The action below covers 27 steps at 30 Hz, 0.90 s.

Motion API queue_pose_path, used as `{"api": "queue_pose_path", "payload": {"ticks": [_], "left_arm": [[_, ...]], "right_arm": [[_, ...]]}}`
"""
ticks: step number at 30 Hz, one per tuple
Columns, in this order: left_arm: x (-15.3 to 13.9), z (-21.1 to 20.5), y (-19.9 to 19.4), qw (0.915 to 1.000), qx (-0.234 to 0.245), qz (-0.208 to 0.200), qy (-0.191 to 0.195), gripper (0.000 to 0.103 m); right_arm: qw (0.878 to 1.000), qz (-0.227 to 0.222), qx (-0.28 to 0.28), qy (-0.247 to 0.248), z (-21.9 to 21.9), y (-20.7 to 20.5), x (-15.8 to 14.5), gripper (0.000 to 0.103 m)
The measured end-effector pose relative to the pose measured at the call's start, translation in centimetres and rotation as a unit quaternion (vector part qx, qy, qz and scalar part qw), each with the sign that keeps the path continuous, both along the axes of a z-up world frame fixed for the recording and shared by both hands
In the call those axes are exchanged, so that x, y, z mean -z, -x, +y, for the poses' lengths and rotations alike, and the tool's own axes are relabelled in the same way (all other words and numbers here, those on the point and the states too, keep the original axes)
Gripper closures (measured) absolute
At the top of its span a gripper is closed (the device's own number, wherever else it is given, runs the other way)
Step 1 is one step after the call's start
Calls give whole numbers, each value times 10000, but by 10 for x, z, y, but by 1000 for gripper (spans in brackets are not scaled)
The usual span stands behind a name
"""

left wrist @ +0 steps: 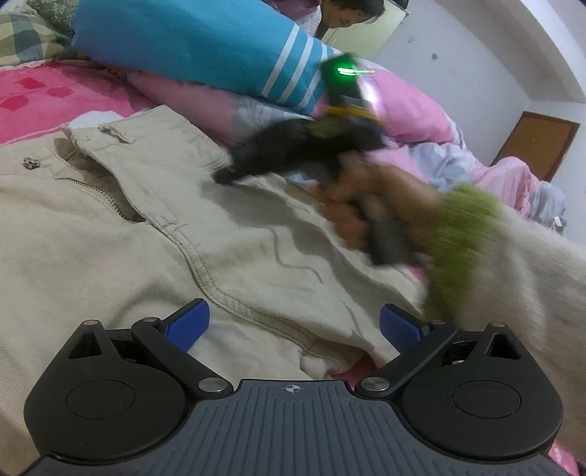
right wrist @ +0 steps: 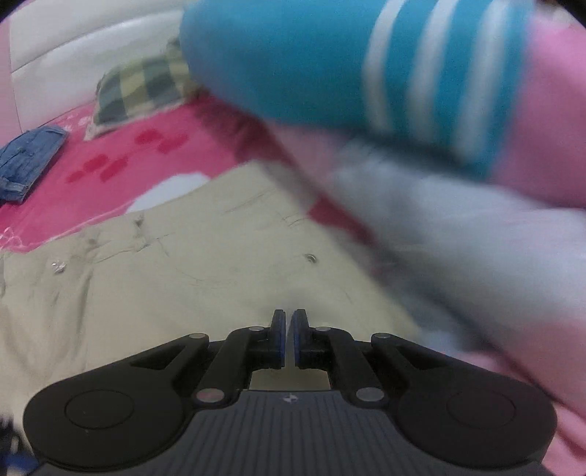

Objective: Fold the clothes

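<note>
Beige trousers [left wrist: 121,234] lie spread on the pink bed, with the zip and waistband button towards the left. My left gripper [left wrist: 295,326] hovers low over a leg seam, open, its blue pads [left wrist: 188,324] wide apart with cloth below them, not pinched. My right gripper [left wrist: 227,177] is blurred by motion, its tip over the trousers near their far edge; a hand with a green cuff holds it. In the right wrist view the right gripper [right wrist: 289,322] is shut above the trousers [right wrist: 183,263], with no cloth seen between its pads.
A blue pillow with white stripes [left wrist: 205,47] rests on a pink and pale blue quilt [left wrist: 414,110] just beyond the trousers. A checked cushion [right wrist: 143,91] and folded jeans [right wrist: 25,161] lie further off on the pink sheet [right wrist: 121,161]. A person [left wrist: 351,14] is by the far wall.
</note>
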<state>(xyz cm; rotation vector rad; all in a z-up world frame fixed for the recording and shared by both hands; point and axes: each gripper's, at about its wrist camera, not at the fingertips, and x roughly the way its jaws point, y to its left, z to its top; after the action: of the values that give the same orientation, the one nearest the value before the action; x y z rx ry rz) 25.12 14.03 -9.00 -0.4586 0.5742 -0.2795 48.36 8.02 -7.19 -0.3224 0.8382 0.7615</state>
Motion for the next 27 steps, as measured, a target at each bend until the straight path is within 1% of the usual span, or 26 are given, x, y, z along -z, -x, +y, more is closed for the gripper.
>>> {"api": "queue_pose_path", "payload": {"ticks": [2, 4, 5, 7, 10, 13, 17, 19, 20, 21, 24, 27], "left_arm": [[0, -1, 0, 10000, -2, -3, -31, 2], [0, -1, 0, 10000, -3, -3, -12, 2], [0, -1, 1, 10000, -3, -4, -2, 2], [-1, 0, 1, 10000, -10, 0, 34, 2], [-1, 2, 1, 10000, -21, 8, 70, 2], [-1, 1, 1, 10000, -27, 14, 68, 2], [-2, 1, 2, 10000, -22, 12, 89, 2], [-2, 2, 2, 10000, -18, 11, 89, 2], [-2, 2, 1, 10000, -19, 11, 93, 2], [-2, 2, 1, 10000, -19, 13, 97, 2], [-3, 3, 0, 9999, -23, 28, 127, 2], [-3, 4, -2, 9998, -36, 33, 198, 1]], "right_arm": [[9993, 152, 184, -279, 12, -22, 3, 103], [9993, 147, 178, -278, 26, -32, 8, 103], [9997, 72, 161, -178, 30, -32, 6, 103], [9997, -67, 209, -138, 32, -24, -1, 103], [9987, -176, 97, -474, 22, -6, -19, 103], [9982, -151, 190, -555, 26, -10, -22, 103], [9978, -225, 417, -457, 49, -25, -8, 101], [9989, -277, 371, -108, 67, -28, 13, 102], [9982, -485, 353, -22, 73, -25, 20, 103], [9980, -523, 343, -8, 74, -24, 17, 103], [9986, -424, 324, -2, 72, -22, 5, 101], [9985, -391, 259, -292, 59, -10, -15, 101]]}}
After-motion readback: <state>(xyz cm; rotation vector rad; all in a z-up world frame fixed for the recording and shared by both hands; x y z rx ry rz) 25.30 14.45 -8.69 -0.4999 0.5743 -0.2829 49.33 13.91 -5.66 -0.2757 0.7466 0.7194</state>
